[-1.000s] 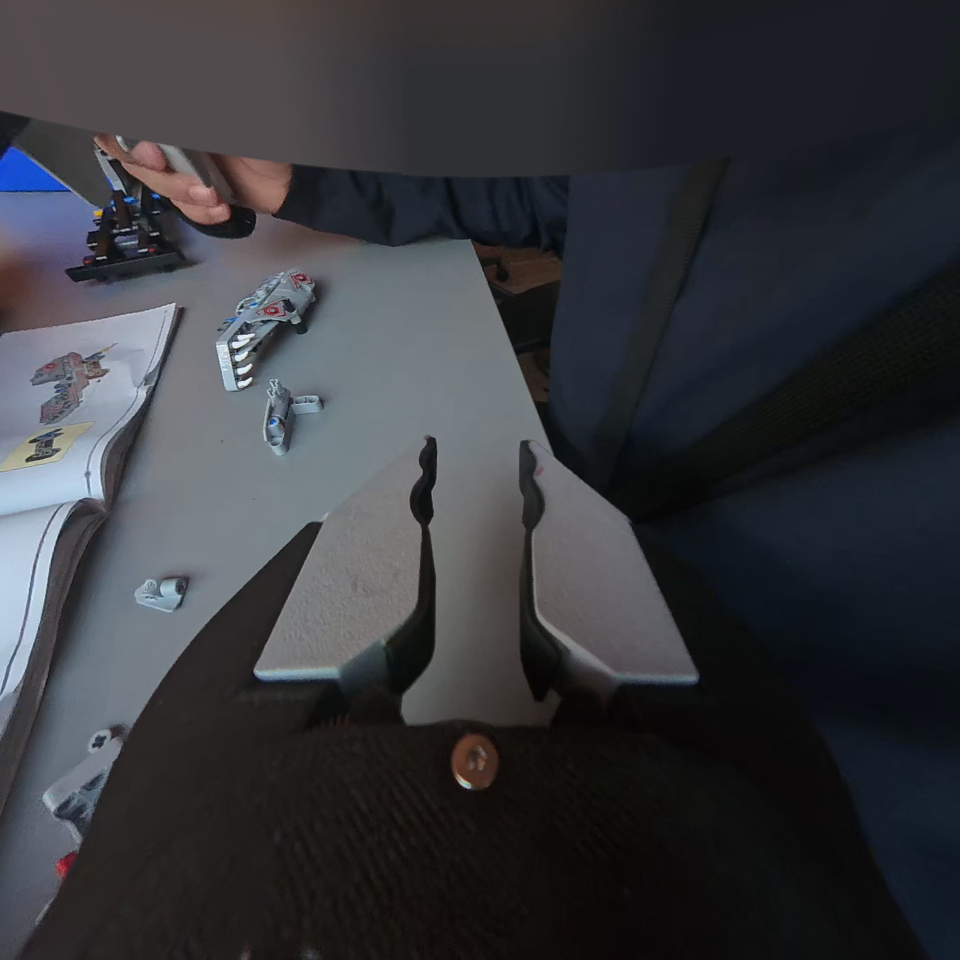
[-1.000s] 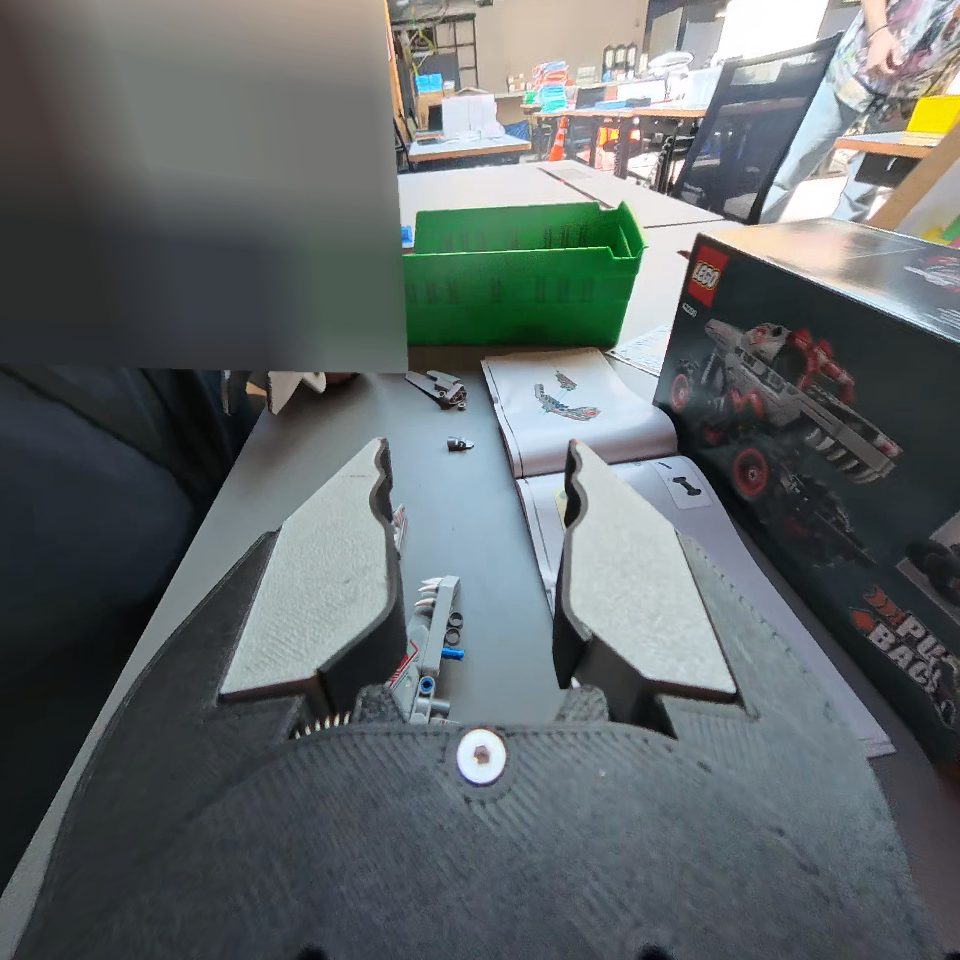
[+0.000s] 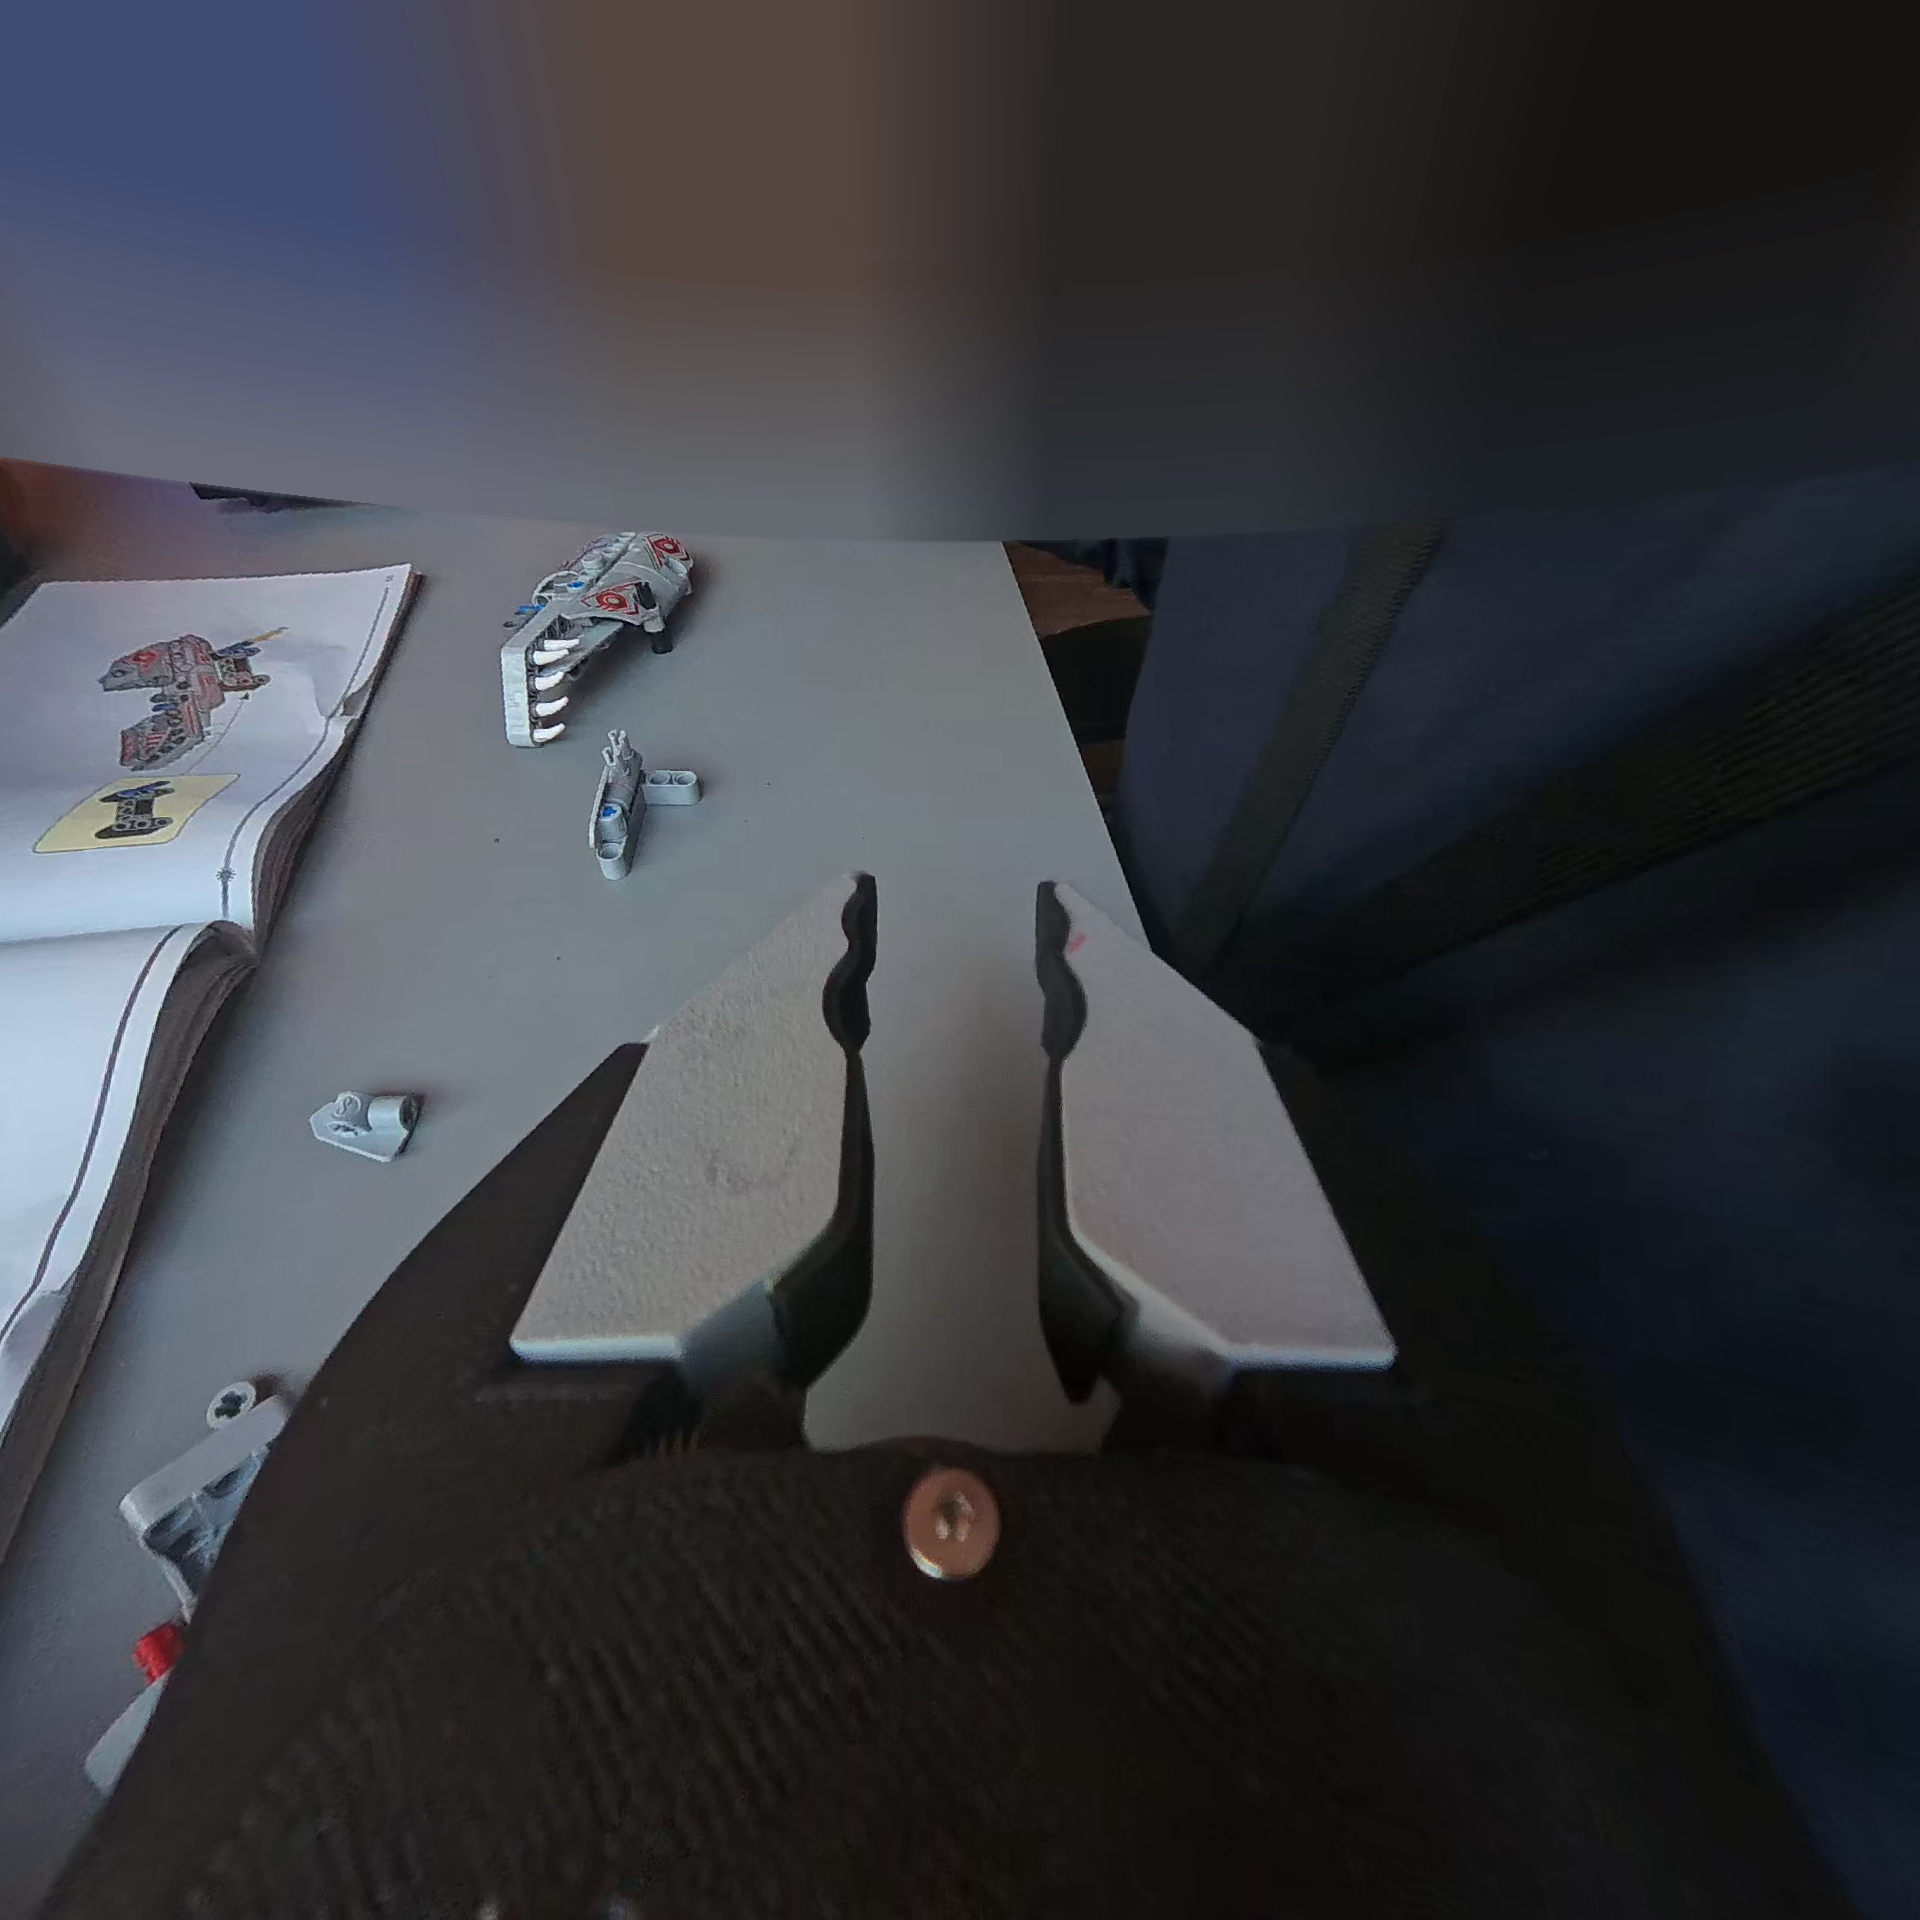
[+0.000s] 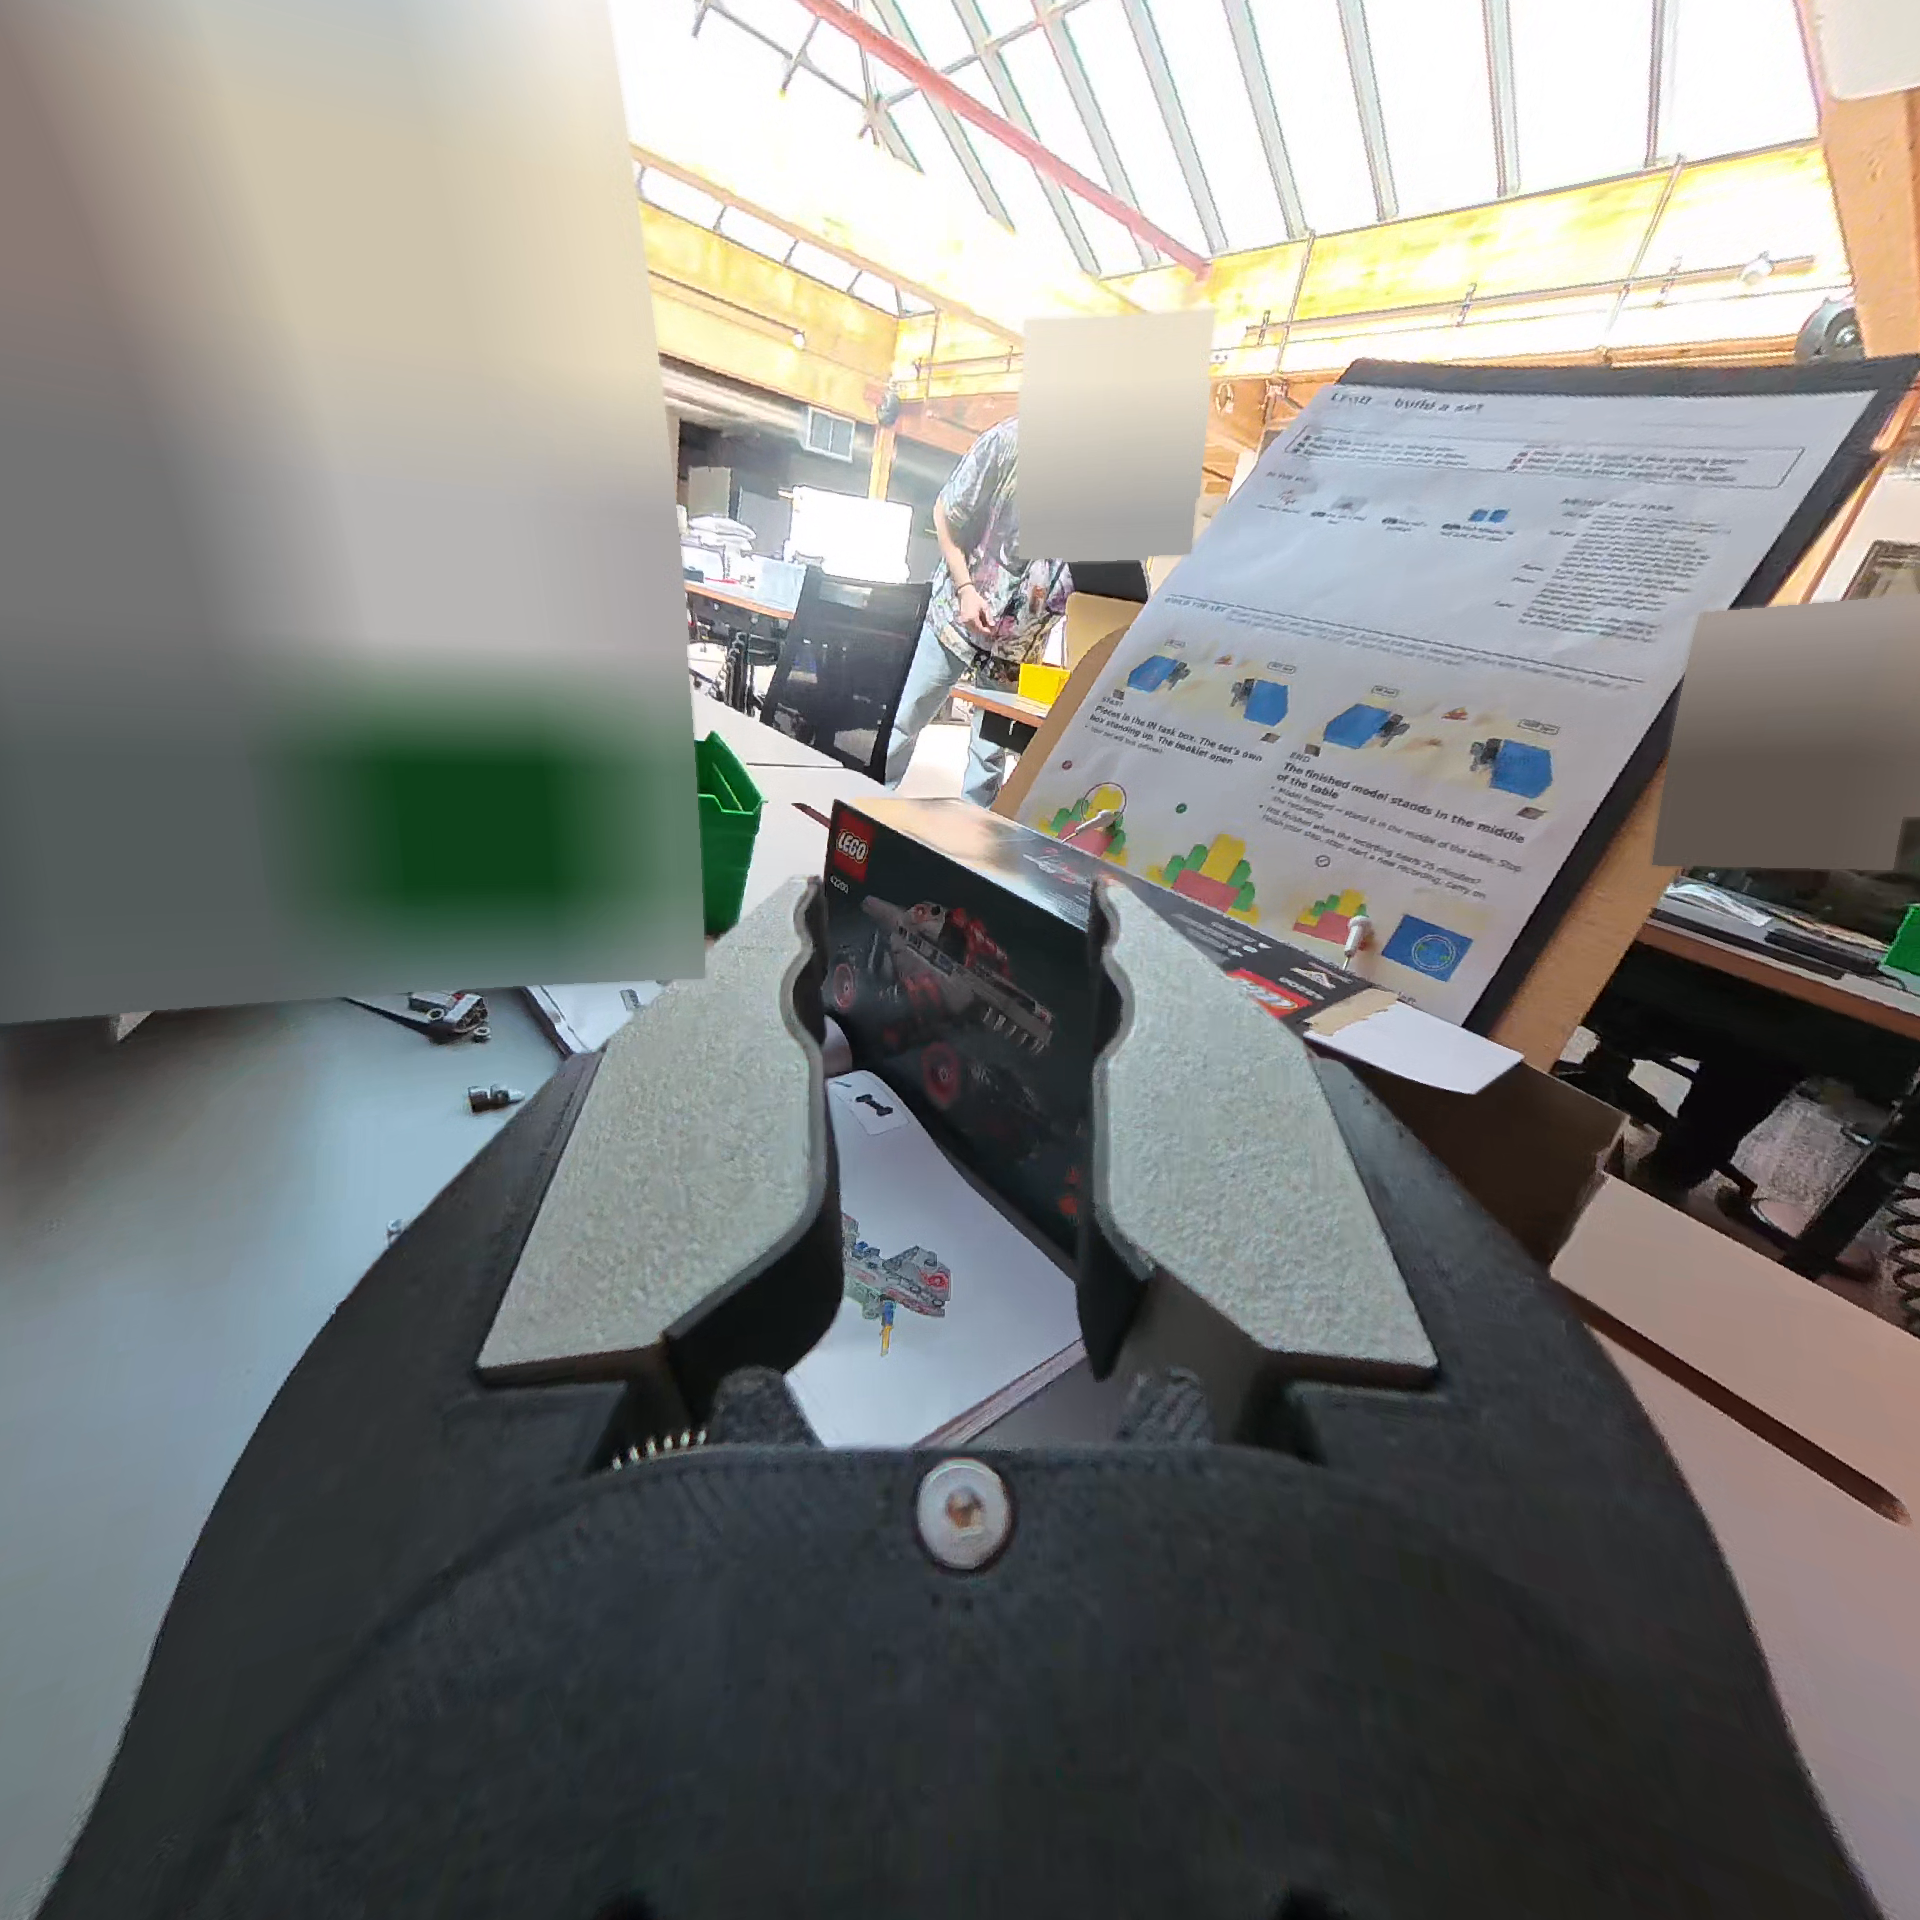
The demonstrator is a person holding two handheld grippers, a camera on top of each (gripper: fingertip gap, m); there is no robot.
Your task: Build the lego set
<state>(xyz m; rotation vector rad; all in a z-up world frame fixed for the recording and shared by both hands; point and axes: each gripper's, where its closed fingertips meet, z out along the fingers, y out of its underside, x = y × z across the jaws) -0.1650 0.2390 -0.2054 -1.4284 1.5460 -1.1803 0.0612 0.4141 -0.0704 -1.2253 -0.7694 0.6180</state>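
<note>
In the left wrist view my left gripper [image 3: 954, 888] is open and empty above the grey table [image 3: 852, 748] near its right edge. Ahead and to its left lie a grey toothed lego assembly with red stickers [image 3: 592, 634], a small grey sub-assembly [image 3: 623, 805], a small grey part [image 3: 366, 1124] and more grey parts [image 3: 197, 1486] at the lower left. The open instruction booklet [image 3: 156, 790] lies at the left. In the right wrist view my right gripper [image 4: 951, 920] is open and empty, raised above the booklet [image 4: 935, 1247] and pointing at the black lego box [image 4: 966, 966].
A green bin [image 4: 727, 831] stands behind the box. A slanted board with an instruction sheet [image 4: 1455, 675] stands at the right. Small loose parts [image 4: 452, 1008] lie far left on the table. A person in dark blue clothing [image 3: 1558, 935] is beside the table's right edge. Another person [image 4: 977, 623] stands in the background.
The right gripper has lifted and tilted upward to the right, away from the toothed assembly toward the box and board. The left view has shifted slightly; the hand and black model at far left are out of view.
</note>
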